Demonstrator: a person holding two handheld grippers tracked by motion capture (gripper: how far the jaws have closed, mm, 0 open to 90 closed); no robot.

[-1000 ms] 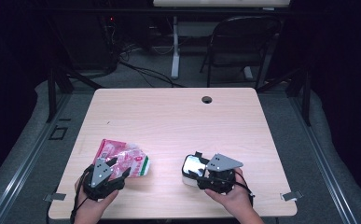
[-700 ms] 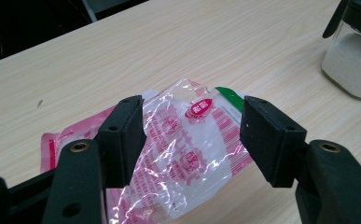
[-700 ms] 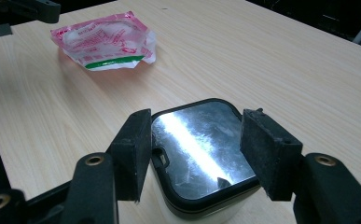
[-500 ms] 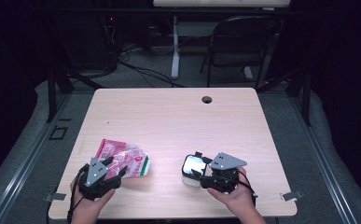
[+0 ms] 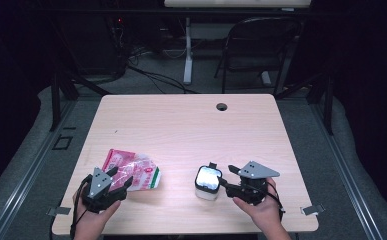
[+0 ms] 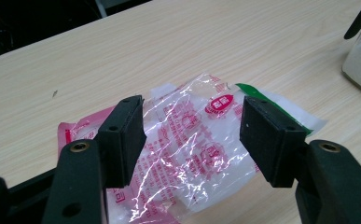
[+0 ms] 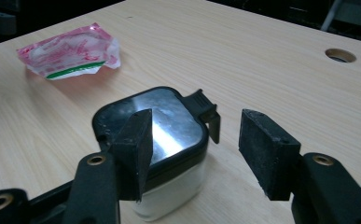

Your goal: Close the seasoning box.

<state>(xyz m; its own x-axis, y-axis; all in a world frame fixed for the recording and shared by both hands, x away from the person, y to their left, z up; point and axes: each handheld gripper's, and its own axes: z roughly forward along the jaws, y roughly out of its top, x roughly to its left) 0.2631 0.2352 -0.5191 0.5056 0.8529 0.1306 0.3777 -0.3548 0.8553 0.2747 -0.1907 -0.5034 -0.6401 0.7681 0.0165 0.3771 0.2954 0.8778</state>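
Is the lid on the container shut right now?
Yes, the black lid sits flat on the container, its latch tab folded down at one edge.

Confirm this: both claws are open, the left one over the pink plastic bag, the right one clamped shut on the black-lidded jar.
Not quite. The right claw is open, not clamped: in the right gripper view its jaws stand apart, with the black-lidded jar just ahead, towards the left jaw. The rest holds: the left claw is open over the pink plastic bag.
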